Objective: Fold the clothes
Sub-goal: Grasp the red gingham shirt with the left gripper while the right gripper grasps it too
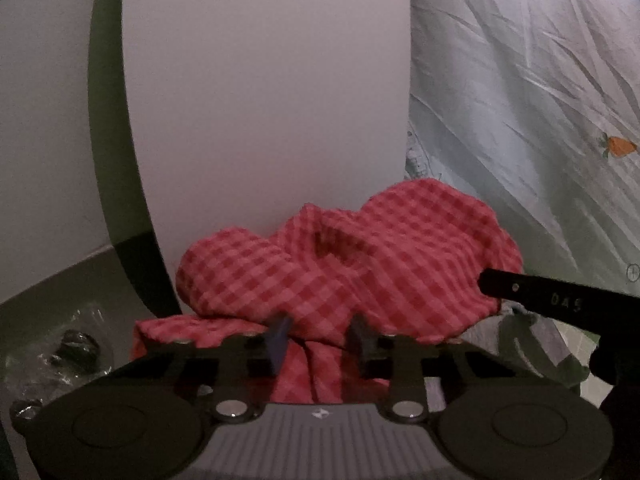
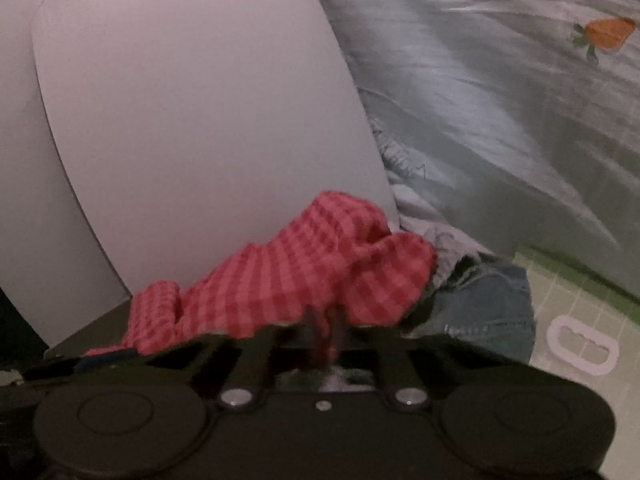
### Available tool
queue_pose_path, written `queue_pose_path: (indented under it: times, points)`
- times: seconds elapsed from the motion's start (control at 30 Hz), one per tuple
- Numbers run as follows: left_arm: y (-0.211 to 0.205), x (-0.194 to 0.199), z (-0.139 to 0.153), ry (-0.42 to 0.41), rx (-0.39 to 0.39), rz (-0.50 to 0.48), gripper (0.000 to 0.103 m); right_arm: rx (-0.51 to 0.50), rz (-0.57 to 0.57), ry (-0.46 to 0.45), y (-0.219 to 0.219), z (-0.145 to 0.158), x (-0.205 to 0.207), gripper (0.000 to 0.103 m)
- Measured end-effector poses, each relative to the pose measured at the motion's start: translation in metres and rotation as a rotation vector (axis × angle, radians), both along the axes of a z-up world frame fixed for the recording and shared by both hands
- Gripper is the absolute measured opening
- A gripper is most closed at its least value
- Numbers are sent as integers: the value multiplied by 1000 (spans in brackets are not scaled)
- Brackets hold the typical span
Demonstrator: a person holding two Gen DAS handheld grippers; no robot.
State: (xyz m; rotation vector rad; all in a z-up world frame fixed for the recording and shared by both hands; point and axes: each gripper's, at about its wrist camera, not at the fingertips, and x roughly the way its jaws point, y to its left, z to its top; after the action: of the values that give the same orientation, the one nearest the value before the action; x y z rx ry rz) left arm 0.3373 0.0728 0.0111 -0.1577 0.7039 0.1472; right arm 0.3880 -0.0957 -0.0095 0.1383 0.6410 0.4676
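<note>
Bunching at the white bench's (image 1: 260, 100) near edge, the red checked garment (image 1: 360, 264) sat pinched in both tools: right tool (image 2: 324, 332) fully closed, left tool (image 1: 320, 340) narrowly parted around a fold.

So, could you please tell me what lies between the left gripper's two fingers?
In the left wrist view, a bunched fold of the red checked cloth runs between the left gripper's fingers.
</note>
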Motion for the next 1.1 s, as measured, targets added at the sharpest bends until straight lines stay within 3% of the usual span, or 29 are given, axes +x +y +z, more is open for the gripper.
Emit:
queue_pose_path:
  times: [0.17, 0.37, 0.63, 0.93, 1.0, 1.1]
  points:
    - [-1, -6, 2, 5, -13, -6, 23, -31, -27, -36, -3, 4, -15, 0]
    - [-6, -25, 15, -20, -6, -26, 23, -41, -101, -88, -29, 22, -41, 0]
    - [-28, -62, 30, -50, 18, -88, 16, 30, -241, -78, -87, 42, -86, 0]
    - [-11, -73, 30, -46, -7, -30, 17, -29, -184, -49, -57, 37, -84, 1]
    - [-1, -68, 29, -40, -11, 6, 20, -37, -167, -47, -47, 36, -78, 2]
    - [13, -56, 24, -27, -19, 48, 30, -43, -152, -37, -36, 33, -64, 12]
